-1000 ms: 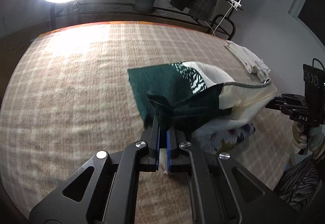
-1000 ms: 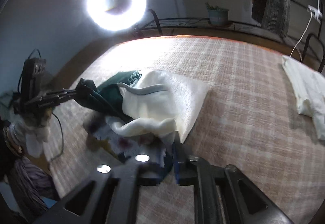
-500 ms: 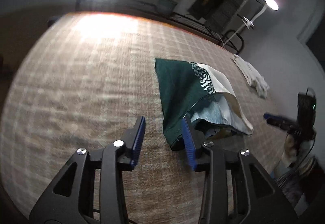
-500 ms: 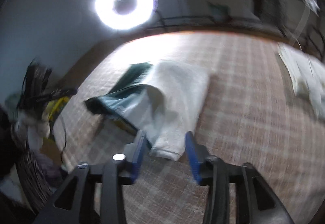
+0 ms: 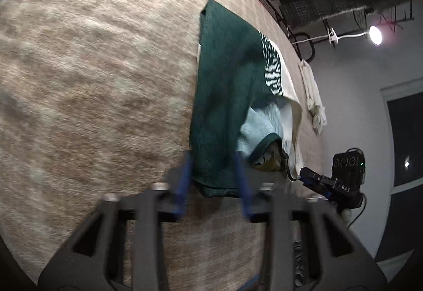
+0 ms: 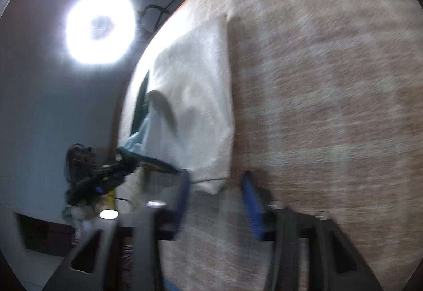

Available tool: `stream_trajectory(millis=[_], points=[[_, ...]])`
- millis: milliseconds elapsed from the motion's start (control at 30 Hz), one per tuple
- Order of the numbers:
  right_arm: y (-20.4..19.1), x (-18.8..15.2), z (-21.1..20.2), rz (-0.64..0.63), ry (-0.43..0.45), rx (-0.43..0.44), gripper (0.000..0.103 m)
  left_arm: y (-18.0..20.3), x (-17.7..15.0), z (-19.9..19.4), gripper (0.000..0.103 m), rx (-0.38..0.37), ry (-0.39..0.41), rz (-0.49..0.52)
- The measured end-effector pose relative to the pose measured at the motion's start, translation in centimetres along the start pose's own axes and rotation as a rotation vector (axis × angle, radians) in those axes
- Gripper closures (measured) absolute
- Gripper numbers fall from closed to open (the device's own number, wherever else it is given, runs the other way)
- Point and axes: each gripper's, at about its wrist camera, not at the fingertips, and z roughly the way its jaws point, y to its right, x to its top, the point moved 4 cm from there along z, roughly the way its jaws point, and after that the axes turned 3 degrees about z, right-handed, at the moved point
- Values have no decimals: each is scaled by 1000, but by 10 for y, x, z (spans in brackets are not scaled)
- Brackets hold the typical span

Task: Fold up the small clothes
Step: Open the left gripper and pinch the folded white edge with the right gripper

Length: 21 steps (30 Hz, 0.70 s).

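Blurred right gripper [image 6: 215, 194] apparently open, cream garment [image 6: 201, 111] corner between its jaws

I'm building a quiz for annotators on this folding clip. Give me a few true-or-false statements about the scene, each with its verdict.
1. The dark green and cream knitted garment lies on the checked beige blanket. True.
2. The ring light is switched off. False: it glows brightly.
3. A crumpled white cloth lies on the blanket apart from the garment. True.
4. The garment is one flat layer with nothing showing inside. False: at its near end it gapes, and a pale blue layer shows between the green and cream parts.
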Motion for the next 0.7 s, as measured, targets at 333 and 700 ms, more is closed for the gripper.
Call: stream_trajectory(millis=[333,700], points=[[-37,6,-42,-85,115,90,103,38,2,-35,100,200,126,286],[-23,-8,-18,-127,27,-93,103,16,-15,-18,95,269,39,277]])
